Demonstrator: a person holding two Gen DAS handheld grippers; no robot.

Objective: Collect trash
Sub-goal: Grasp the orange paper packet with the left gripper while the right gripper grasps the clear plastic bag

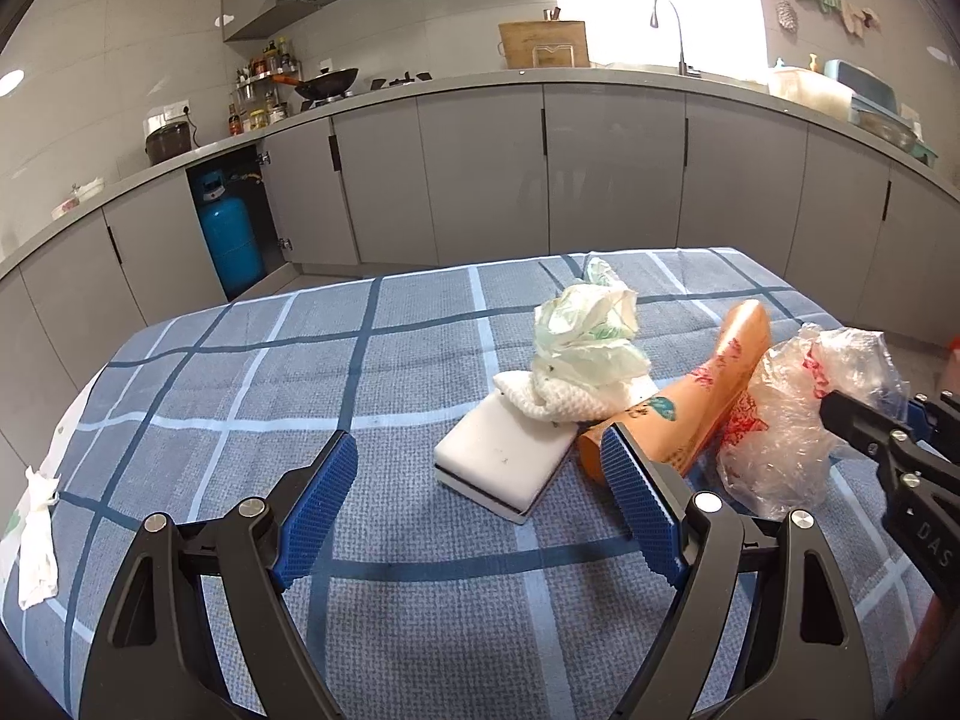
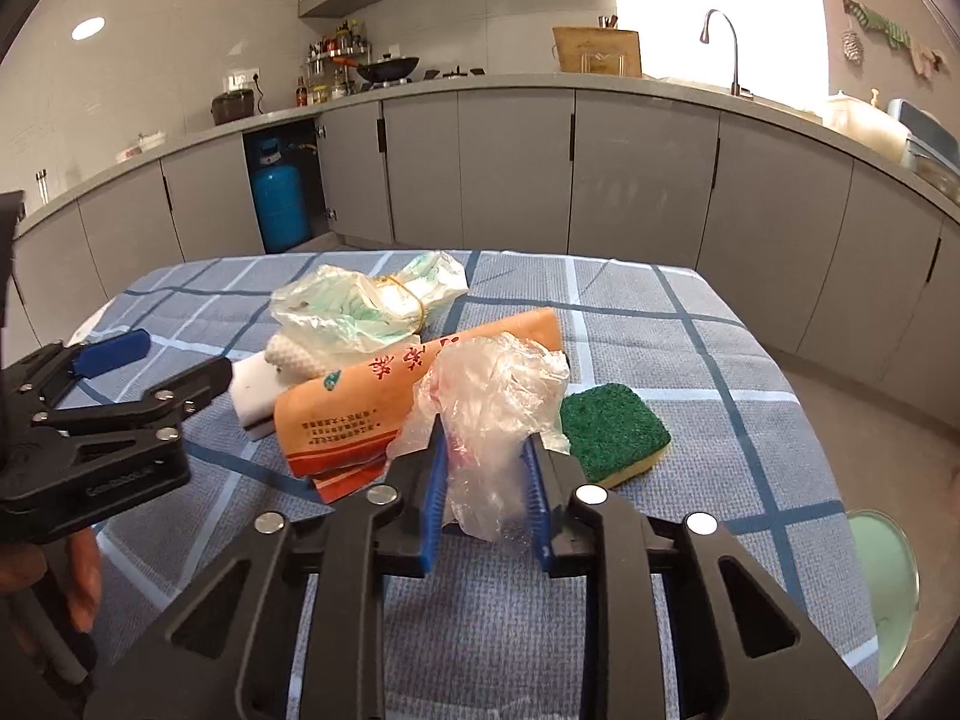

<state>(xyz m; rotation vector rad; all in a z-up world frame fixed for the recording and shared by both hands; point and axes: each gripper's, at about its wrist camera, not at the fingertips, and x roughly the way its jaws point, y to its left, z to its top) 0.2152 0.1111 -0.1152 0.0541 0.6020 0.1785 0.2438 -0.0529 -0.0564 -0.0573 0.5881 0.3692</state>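
My right tool (image 2: 486, 480) is pinching the clear bag (image 2: 492, 402); left tool (image 1: 480, 480) is gaping empty. Thin film may be slipping out, or dragging the sachet (image 2: 384, 396) at its nine o'clock.

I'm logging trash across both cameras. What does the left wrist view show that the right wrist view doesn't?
Left only: a crumpled tissue at the table's left edge. Right only: a green sponge and a green bin beside the table. Both: the clear bag clamped in the right gripper, the orange packet, the white sponge, and the open left gripper.
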